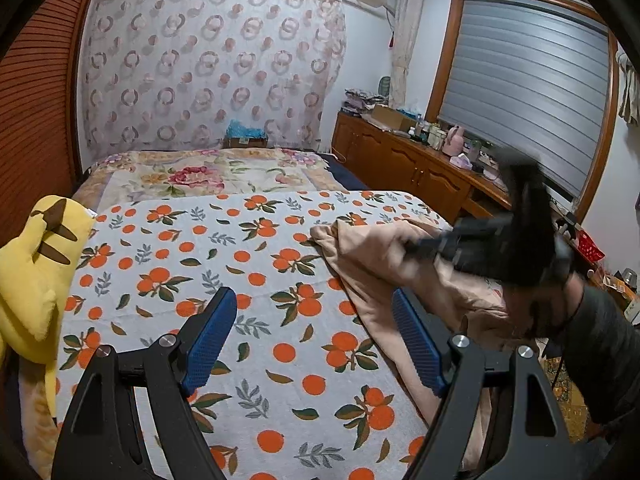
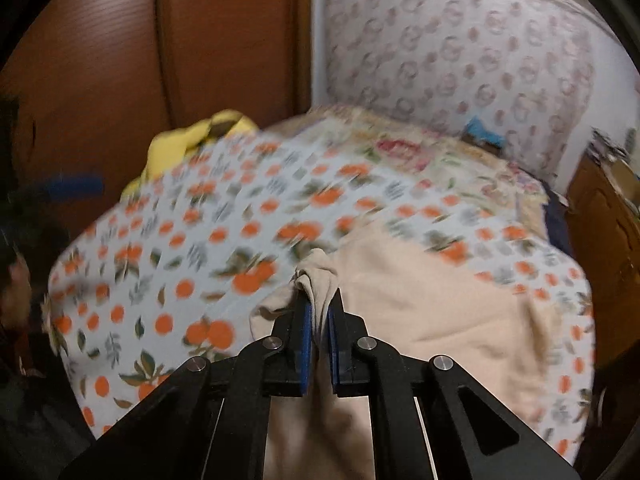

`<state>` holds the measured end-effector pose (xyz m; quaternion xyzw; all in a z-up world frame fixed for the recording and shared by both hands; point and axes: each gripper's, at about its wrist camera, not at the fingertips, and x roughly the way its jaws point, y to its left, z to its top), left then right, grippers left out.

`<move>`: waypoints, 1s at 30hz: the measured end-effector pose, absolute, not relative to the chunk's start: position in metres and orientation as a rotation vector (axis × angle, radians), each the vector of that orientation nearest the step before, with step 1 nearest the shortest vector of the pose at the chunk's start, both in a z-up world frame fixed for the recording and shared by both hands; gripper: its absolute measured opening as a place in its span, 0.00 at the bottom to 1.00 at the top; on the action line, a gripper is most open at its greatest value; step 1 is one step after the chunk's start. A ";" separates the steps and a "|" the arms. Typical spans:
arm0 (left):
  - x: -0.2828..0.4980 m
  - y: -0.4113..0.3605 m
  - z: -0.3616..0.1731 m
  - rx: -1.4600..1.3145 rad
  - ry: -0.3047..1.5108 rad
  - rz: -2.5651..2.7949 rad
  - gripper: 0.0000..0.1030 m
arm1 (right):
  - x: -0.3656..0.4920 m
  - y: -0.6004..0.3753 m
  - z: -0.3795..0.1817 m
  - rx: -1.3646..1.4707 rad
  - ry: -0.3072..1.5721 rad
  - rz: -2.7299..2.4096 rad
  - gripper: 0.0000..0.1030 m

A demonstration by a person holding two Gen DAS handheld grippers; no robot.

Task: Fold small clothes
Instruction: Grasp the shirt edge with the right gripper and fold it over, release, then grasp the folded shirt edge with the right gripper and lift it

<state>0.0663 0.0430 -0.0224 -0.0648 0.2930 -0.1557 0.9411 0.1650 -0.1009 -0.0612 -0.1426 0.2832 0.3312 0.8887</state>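
Blur: the right gripper is smearing in the left view.
Garment: the beige garment is lying on the orange-print sheet.
Right: its pads are pinching a bunched garment edge.
Left: the left gripper is hovering wide, empty, beside the cloth.

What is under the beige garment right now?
The beige garment lies on the orange-print blanket, which shows all around it. The right gripper pinches one bunched edge. Anything beneath the garment's middle is covered.
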 end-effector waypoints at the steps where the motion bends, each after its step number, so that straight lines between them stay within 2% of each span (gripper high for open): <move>1: 0.067 0.041 -0.023 -0.131 0.600 -0.321 0.78 | 0.169 -0.112 -0.052 -0.277 0.571 0.668 0.07; 7: 0.068 0.033 -0.024 -0.124 0.609 -0.334 0.78 | 0.208 -0.175 -0.027 -0.250 0.515 0.450 0.07; 9: 0.068 0.032 -0.025 -0.124 0.611 -0.337 0.78 | 0.235 -0.195 -0.034 -0.219 0.563 0.348 0.08; 10: 0.068 0.031 -0.025 -0.123 0.614 -0.340 0.78 | 0.245 -0.200 -0.041 -0.219 0.600 0.316 0.17; 13: 0.069 0.029 -0.028 -0.119 0.623 -0.339 0.78 | 0.259 -0.214 -0.060 -0.208 0.672 0.225 0.30; 15: 0.070 0.028 -0.030 -0.119 0.630 -0.341 0.78 | 0.253 -0.217 -0.063 -0.172 0.674 0.239 0.47; 23: 0.069 0.018 -0.039 -0.113 0.653 -0.353 0.78 | 0.160 -0.202 -0.072 -0.150 0.653 0.427 0.49; 30: 0.067 0.005 -0.045 -0.103 0.665 -0.378 0.78 | 0.103 -0.176 -0.107 -0.188 0.741 0.603 0.49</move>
